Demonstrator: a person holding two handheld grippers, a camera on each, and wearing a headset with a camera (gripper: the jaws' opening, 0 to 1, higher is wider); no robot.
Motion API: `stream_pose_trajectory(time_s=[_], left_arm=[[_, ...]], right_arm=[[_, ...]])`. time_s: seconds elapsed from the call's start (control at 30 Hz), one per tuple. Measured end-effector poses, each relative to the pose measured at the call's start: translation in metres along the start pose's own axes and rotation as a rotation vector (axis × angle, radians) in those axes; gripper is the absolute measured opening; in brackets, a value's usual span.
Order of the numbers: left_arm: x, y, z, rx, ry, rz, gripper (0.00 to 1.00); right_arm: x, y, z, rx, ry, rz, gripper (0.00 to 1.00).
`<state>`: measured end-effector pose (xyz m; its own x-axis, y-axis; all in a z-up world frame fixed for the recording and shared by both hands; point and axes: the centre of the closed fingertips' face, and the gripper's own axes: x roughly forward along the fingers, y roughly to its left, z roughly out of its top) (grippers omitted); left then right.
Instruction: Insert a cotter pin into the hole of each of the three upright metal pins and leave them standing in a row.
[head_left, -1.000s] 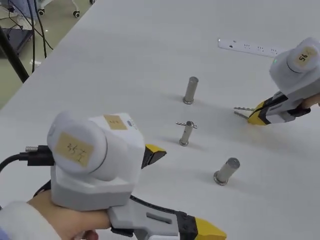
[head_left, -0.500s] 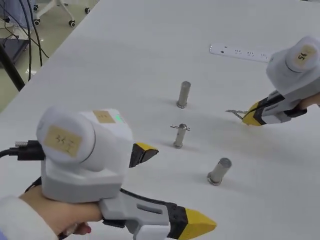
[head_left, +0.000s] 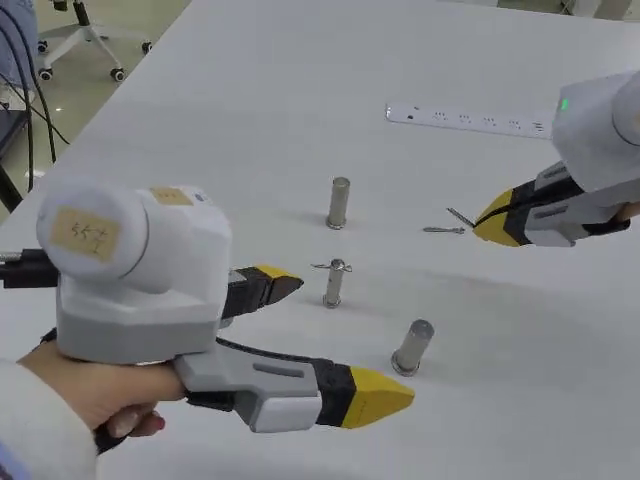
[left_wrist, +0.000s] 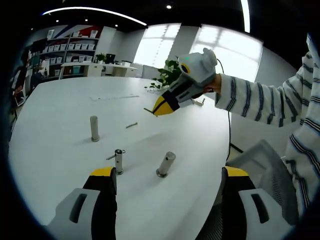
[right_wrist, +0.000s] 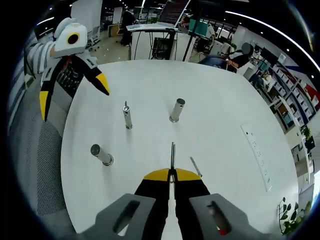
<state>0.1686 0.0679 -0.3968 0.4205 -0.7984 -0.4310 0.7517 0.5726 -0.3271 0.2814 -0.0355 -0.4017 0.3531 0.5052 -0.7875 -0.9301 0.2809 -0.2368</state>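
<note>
Three metal pins stand on the white table (head_left: 250, 120): a far pin (head_left: 338, 202), a middle pin (head_left: 334, 283) with a cotter pin through its top, and a near pin (head_left: 412, 346) that leans. My right gripper (head_left: 482, 222) is shut on a cotter pin (head_left: 460, 217) to the right of the row; in the right gripper view the held cotter pin (right_wrist: 172, 154) sticks out straight ahead. A loose cotter pin (head_left: 437, 230) lies on the table just beside it. My left gripper (head_left: 356, 340) hangs open near the row's near side, nothing between its jaws.
A white power strip (head_left: 470, 121) lies at the table's far side. Office chairs and cables stand on the floor beyond the table's left edge. A person's striped sleeve (left_wrist: 260, 97) reaches in behind the right gripper.
The right gripper has risen off the table with one cotter pin in it, leaving the other lying there. The left gripper stays open. The head camera has shifted.
</note>
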Motion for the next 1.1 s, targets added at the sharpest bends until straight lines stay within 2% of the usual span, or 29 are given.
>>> stream_pose_trajectory(time_s=[0.2, 0.33, 0.47, 0.63, 0.93, 1.1], left_arm=[[0.006, -0.001, 0.012, -0.001, -0.002, -0.023, 0.81], [0.011, -0.002, 0.024, -0.033, -0.024, -0.042, 0.78], [0.014, -0.003, 0.035, -0.094, -0.063, -0.063, 0.73], [0.020, -0.003, 0.046, -0.160, -0.084, -0.100, 0.68], [0.031, -0.005, 0.060, -0.284, -0.098, -0.164, 0.58], [0.036, -0.009, 0.065, -0.326, -0.096, -0.200, 0.53]], right_arm=[[-0.019, 0.019, 0.015, -0.041, -0.054, -0.030, 0.00], [-0.029, 0.032, 0.022, -0.089, -0.063, -0.054, 0.00], [-0.037, 0.043, 0.028, -0.124, -0.073, -0.061, 0.00], [-0.040, 0.051, 0.030, -0.177, -0.071, -0.068, 0.00], [-0.047, 0.065, 0.039, -0.224, -0.095, -0.067, 0.00], [-0.050, 0.070, 0.043, -0.241, -0.105, -0.075, 0.00]])
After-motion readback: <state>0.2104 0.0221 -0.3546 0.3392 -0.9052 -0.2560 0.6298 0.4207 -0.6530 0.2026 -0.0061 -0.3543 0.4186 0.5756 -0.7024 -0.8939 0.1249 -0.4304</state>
